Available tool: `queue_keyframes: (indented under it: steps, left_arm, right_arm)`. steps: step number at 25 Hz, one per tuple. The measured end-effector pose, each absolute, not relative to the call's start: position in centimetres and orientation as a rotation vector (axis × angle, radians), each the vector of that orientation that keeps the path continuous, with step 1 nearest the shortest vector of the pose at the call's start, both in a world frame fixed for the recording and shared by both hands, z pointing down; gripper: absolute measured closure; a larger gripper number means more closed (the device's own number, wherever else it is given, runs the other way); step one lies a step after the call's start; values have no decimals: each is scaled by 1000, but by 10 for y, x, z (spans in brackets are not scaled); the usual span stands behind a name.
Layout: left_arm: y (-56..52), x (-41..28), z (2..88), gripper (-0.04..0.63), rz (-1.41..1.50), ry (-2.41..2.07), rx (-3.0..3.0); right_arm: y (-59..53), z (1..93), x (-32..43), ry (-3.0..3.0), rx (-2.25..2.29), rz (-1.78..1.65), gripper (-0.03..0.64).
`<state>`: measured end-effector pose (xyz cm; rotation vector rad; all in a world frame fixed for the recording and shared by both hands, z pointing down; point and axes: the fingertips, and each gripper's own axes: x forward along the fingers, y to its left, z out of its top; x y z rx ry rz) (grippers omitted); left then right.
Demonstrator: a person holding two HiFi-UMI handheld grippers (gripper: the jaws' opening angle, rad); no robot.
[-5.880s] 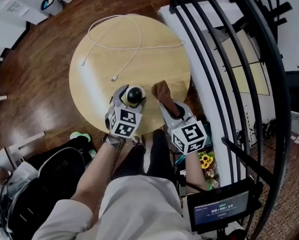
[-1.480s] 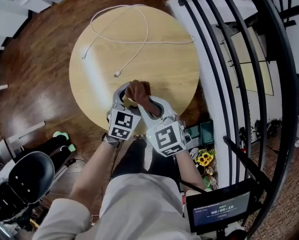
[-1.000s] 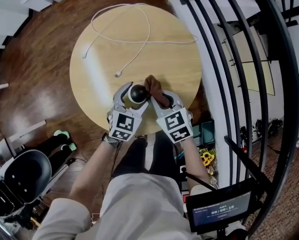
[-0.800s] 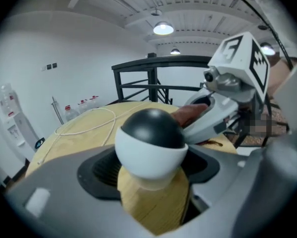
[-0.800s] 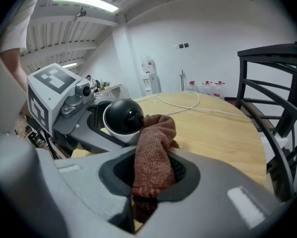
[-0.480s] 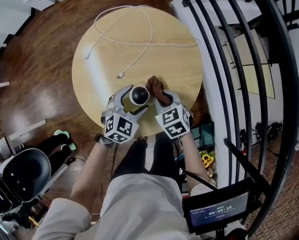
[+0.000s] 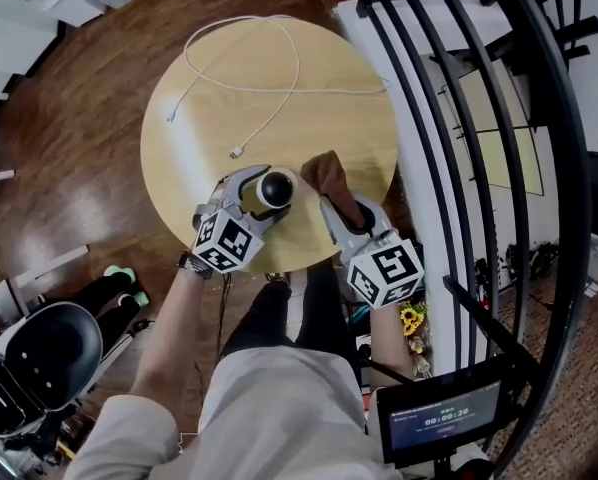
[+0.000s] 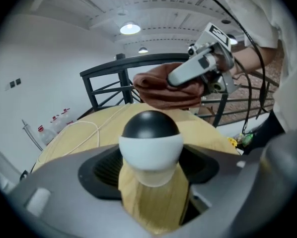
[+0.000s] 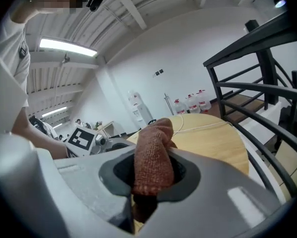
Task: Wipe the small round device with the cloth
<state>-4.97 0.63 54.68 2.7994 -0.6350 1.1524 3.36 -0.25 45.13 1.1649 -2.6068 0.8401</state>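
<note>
Presently the left gripper (image 7: 260, 192), its jaws having just closed in, clamps the small round device (image 7: 276, 189) over the table (image 7: 209, 118) near its edge. The right gripper (image 7: 337, 206) pinches the cloth (image 7: 329, 174), which lies just right of the device, apart.

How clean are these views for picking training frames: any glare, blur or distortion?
Head view: sharp, glare streak on the round table. Left gripper view: heavy fisheye, dark corners, ceiling lamp blown out, small round device slightly soft. Right gripper view: cloth sharp, mosaic patch upper left.
</note>
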Motion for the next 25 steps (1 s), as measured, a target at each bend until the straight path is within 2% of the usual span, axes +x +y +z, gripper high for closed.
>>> queue_keyframes:
  steps: [12, 21, 25]
  left_arm:
    - [-12, -70, 549, 227, 982, -1248, 2451]
    - [-11, -68, 548, 225, 984, -1242, 2469]
    - [-10, -67, 545, 225, 968, -1239, 2469]
  right_arm:
    - [2, 451, 25, -2635, 1163, 844, 545]
    - [20, 466, -43, -2668, 843, 658, 545]
    - [20, 485, -50, -2614, 813, 666, 545]
